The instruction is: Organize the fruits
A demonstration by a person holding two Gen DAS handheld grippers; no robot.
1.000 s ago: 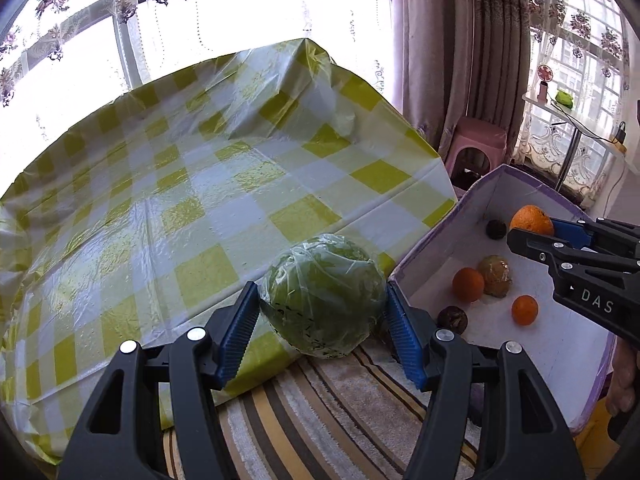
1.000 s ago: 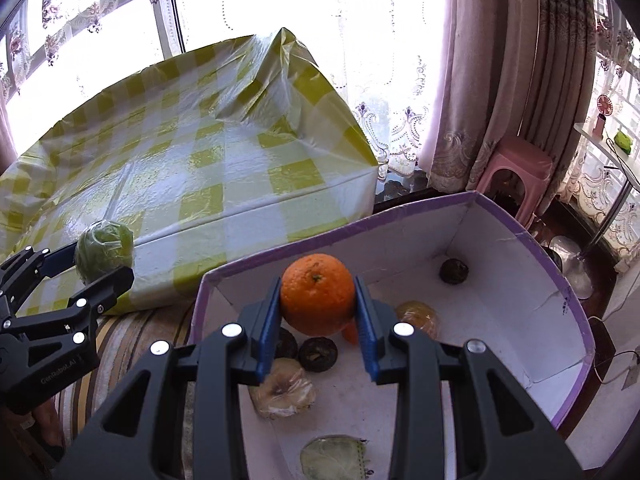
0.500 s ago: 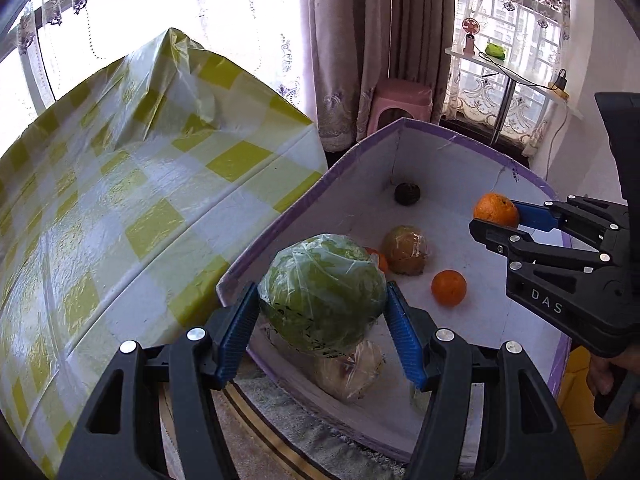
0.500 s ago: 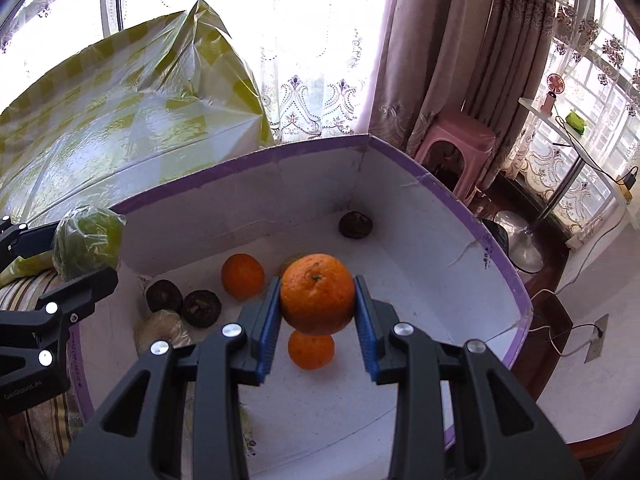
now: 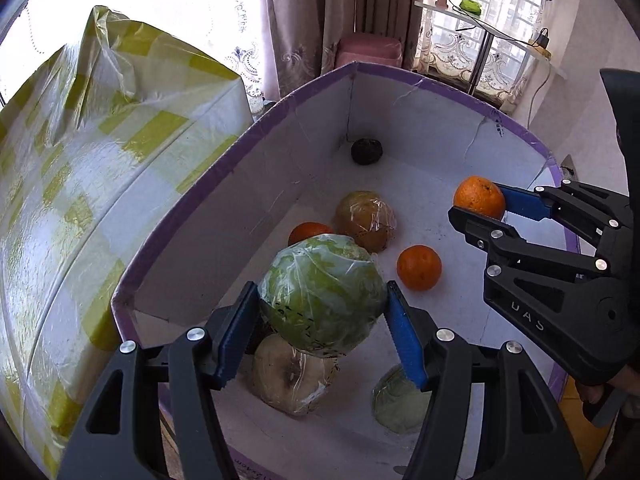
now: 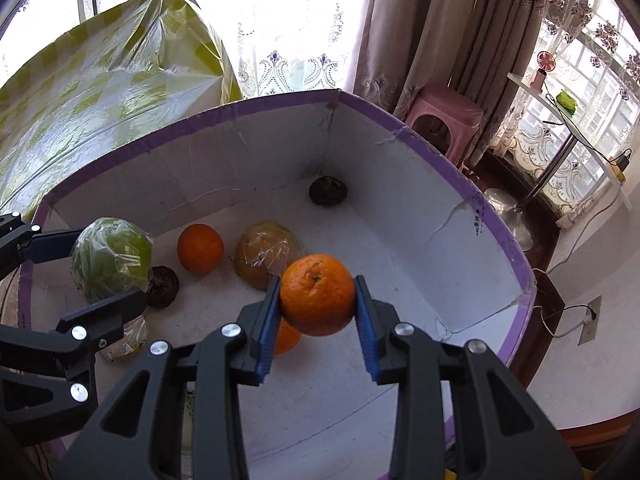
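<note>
Plastic-wrapped and green, the cabbage (image 5: 322, 298) sits clamped between your left gripper (image 5: 320, 324) pads, held above the white box (image 5: 420, 128) with the purple rim. Your right gripper (image 6: 318, 314) pinches an orange (image 6: 317, 294) over the same box. Below lie two loose oranges (image 5: 419, 267), wrapped fruits (image 5: 366, 220) and a dark fruit (image 5: 366, 151). A yellow-checked plastic-covered surface (image 5: 80, 184) flanks the box; curtains (image 6: 424, 28) and a pink stool (image 6: 444, 118) stand behind. Only the right view shows the wall socket (image 6: 590, 320).

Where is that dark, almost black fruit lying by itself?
The dark fruit lies on the floor of the purple-rimmed box, in its far corner, beyond the wrapped brownish fruit.
</note>
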